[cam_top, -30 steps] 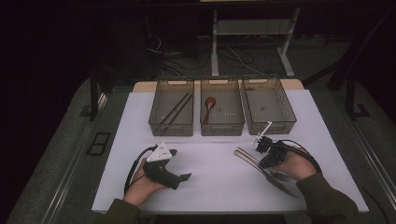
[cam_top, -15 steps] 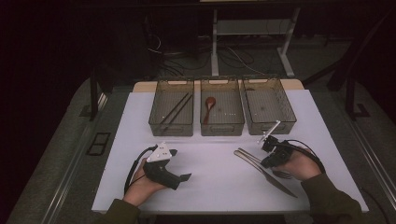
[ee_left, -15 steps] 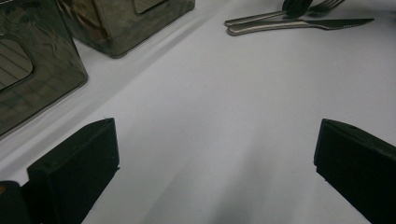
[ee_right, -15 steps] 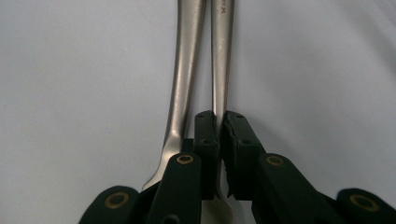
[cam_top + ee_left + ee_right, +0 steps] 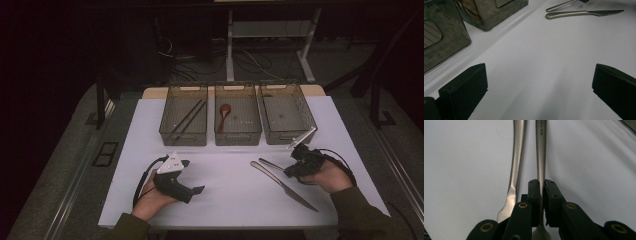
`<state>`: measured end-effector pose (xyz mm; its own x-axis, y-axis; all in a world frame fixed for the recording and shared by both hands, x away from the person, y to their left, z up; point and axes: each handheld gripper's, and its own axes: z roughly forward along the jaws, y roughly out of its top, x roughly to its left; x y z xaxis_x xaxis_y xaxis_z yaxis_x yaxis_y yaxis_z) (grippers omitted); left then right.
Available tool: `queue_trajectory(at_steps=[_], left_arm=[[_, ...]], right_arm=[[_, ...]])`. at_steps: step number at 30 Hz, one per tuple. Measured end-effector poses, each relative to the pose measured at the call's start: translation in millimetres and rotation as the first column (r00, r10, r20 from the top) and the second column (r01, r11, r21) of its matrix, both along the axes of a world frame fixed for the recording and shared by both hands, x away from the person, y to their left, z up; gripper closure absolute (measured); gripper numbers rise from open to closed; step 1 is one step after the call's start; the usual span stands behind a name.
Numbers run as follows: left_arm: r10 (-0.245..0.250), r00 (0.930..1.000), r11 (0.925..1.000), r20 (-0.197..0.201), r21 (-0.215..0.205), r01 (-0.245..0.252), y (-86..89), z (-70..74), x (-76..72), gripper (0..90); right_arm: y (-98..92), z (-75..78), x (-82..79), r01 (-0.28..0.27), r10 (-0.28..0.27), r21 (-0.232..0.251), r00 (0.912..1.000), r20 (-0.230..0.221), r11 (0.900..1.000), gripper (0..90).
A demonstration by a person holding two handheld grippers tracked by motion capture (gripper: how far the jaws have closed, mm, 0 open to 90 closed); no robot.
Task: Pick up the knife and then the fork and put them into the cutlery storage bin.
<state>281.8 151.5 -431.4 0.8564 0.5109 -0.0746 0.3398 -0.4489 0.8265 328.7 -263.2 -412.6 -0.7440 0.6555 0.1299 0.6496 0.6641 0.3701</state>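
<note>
The right gripper [image 5: 541, 185] is clenched on the handle of a piece of steel cutlery [image 5: 541, 150] (a spoon or fork, its head hidden behind the jaws). Compared with a second ago it has shifted sideways across the table and lifted a touch, and the piece has come away with it: it is picked up, not yet delivered. Just beside the gripper's tips lies a table knife [image 5: 285, 184], flat on the white mat [image 5: 235, 195], still waiting.

The left gripper [image 5: 190, 176] rests on the mat, jaws spread wide with nothing between them, well away from the cutlery.

Ahead of both grippers stand three smoky plastic bins in a row. The one ahead of the left gripper [image 5: 184, 120] holds a pair of dark chopsticks [image 5: 187, 120]; the middle one [image 5: 238, 120] holds a red spoon [image 5: 224, 111]; the bin nearest the right gripper [image 5: 286, 117] looks empty, so my guess is that the held piece is bound for it.
</note>
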Motion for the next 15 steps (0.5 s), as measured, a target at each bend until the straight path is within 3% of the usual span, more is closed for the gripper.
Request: queue_trajectory(at_steps=[15], left_arm=[[0.001, 1.0, 1.0, -0.003, -0.001, -0.001, 0.0, -0.5, 0.2, 0.0]], right_arm=[[-15.7, 21.3, -4.6, 0.033, -0.038, 0.075, 0.9964, 0.075, 0.997, 83.2]])
